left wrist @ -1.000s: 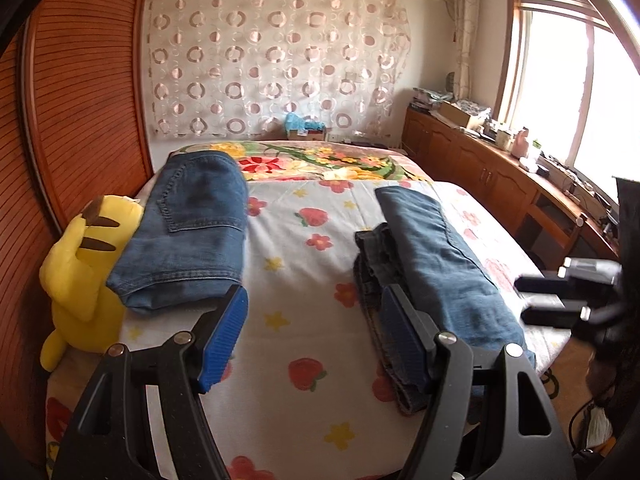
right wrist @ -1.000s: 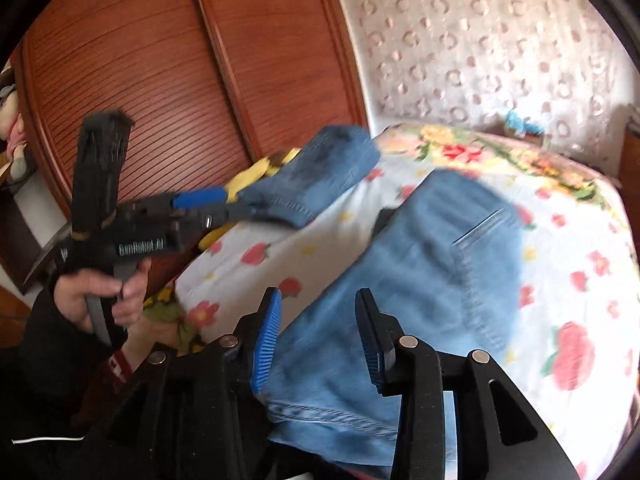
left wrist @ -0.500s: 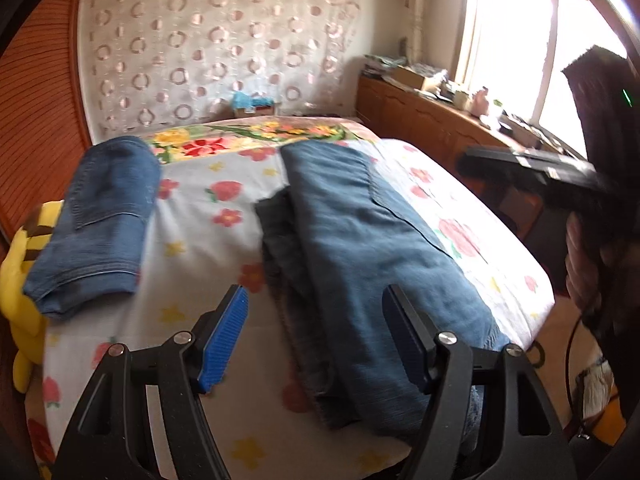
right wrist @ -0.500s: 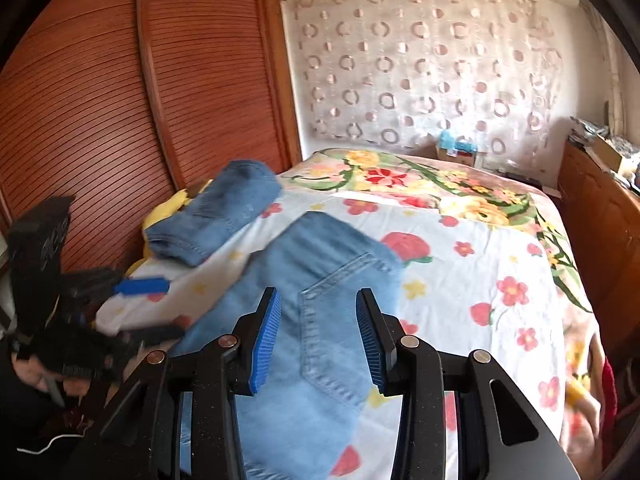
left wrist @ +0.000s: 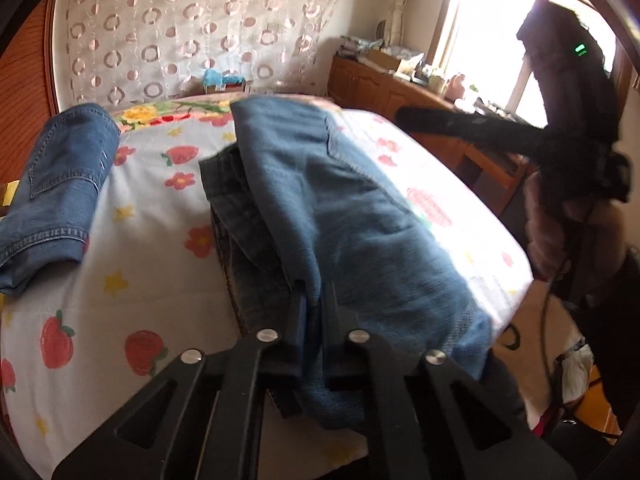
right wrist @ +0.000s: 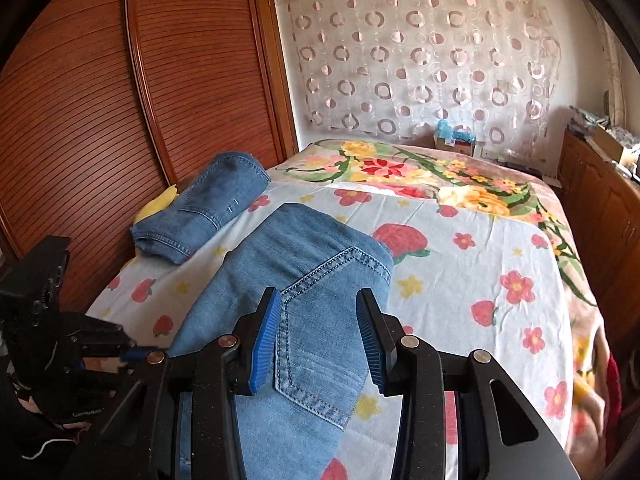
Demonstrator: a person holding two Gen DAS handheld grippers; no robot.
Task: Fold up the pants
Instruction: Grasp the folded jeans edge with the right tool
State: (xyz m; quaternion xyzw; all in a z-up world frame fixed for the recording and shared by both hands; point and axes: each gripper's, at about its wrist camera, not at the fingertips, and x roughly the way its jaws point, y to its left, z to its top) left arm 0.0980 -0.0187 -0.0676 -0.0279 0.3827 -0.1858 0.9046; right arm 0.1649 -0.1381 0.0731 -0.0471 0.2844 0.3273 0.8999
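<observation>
Blue jeans [left wrist: 340, 220] lie lengthwise on the flowered bed sheet [left wrist: 140, 260], on top of a darker denim layer [left wrist: 232, 184]. My left gripper [left wrist: 314, 304] is at their near edge, its jaws closing tight with a fold of denim pinched between the pads. In the right wrist view the same jeans [right wrist: 304, 264] show a back pocket. My right gripper [right wrist: 318, 340] hovers over that pocket, open, its blue pads apart and not pressing the cloth. The left gripper [right wrist: 100, 340] shows at the bed's left edge, and the right gripper [left wrist: 460, 124] is a dark blur at the right.
A second, folded pair of jeans [right wrist: 208, 208] rests at the bed's left side against a yellow plush toy [right wrist: 160, 204]. A wooden slatted wardrobe [right wrist: 120, 120] runs along the left. Wooden cabinets [left wrist: 380, 88] stand to the right under the window.
My left gripper has come down onto the near edge of the jeans and shut on the denim. The right gripper has stayed open over the pocket.
</observation>
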